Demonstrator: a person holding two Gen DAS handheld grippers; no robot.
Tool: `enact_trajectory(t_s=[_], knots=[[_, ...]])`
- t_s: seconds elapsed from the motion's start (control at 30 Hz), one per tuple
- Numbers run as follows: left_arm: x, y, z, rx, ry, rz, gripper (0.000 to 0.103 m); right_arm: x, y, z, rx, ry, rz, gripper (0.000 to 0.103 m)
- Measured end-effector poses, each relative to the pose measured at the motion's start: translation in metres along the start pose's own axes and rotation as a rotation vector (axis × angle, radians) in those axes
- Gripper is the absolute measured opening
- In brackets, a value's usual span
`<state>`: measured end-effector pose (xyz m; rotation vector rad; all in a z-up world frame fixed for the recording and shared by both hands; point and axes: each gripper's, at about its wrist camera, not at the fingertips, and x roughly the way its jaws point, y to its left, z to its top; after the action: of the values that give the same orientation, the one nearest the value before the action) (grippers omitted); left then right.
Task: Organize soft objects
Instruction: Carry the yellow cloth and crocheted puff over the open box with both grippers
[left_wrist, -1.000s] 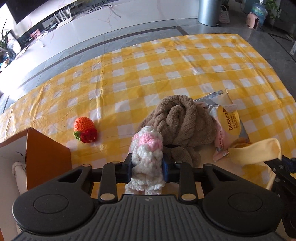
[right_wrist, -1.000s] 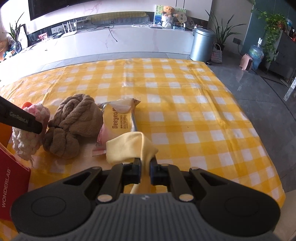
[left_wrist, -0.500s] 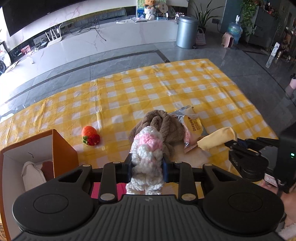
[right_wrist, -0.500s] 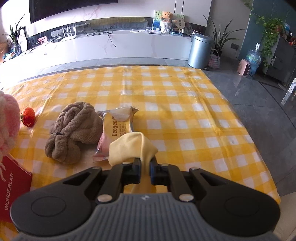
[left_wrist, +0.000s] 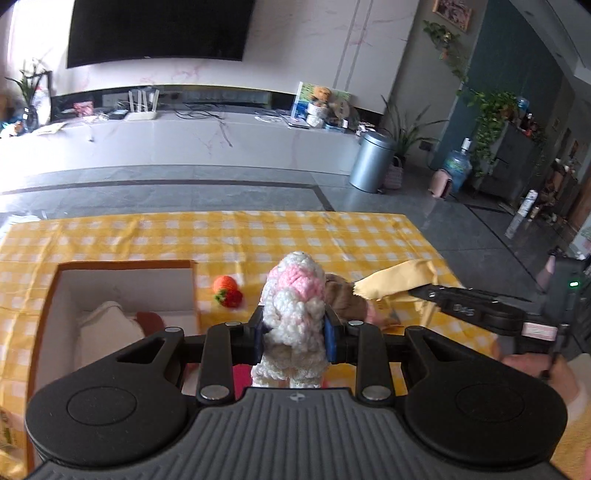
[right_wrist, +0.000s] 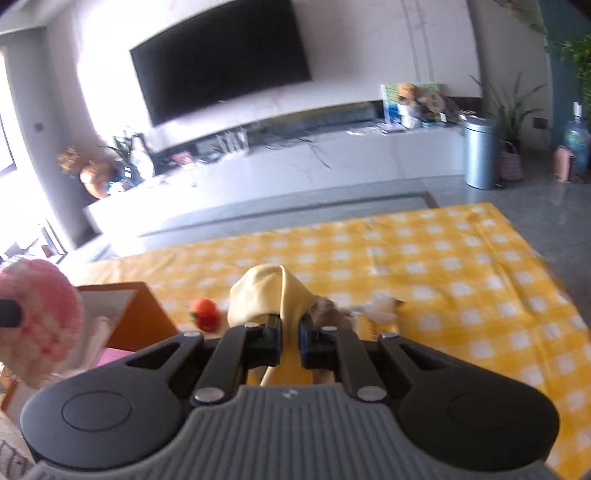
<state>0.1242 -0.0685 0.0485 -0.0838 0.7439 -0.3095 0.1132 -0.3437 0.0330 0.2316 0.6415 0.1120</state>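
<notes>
the left gripper (left_wrist: 294, 338) squeezes a pink and white knitted toy (left_wrist: 294, 302), its jaws part closed on the yarn, above the table just right of the open box (left_wrist: 122, 264). the right gripper (right_wrist: 290, 341) pinches a yellow cloth (right_wrist: 267, 293), jaws nearly closed. the cloth hangs loose and could snag the box wall or slip out. compared with a second ago, both hands have risen, and the box interior now shows beside the strawberry toy (left_wrist: 227, 291).
</notes>
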Motion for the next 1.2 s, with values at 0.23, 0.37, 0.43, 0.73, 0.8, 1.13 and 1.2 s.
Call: enact_trajectory(t_s=[0.23,0.37,0.43,0.73,0.8,1.13,1.2], knots=[[-0.028,0.058,-0.007,-0.089,-0.111,0.035,0.034,-0.005,0.082,0.009,-0.071,-0.030,0.229,0.007],[-0.042,0.093,-0.018,-0.182,-0.195,0.037,0.034,0.001,0.132,0.015,-0.103,-0.044,0.216,0.007],[-0.046,0.106,-0.021,-0.206,-0.230,0.084,0.034,0.007,0.153,0.017,-0.139,-0.046,0.201,0.007],[-0.057,0.156,-0.035,-0.232,-0.247,0.169,0.034,0.064,0.224,0.010,-0.228,0.132,0.214,0.007],[-0.060,0.169,-0.040,-0.276,-0.251,0.144,0.034,0.077,0.243,0.004,-0.276,0.174,0.210,0.007],[-0.066,0.203,-0.051,-0.385,-0.205,0.023,0.034,0.158,0.293,-0.026,-0.546,0.364,0.003,0.007],[-0.067,0.202,-0.051,-0.382,-0.204,0.024,0.034,0.153,0.290,-0.039,-0.542,0.384,0.009,0.007]])
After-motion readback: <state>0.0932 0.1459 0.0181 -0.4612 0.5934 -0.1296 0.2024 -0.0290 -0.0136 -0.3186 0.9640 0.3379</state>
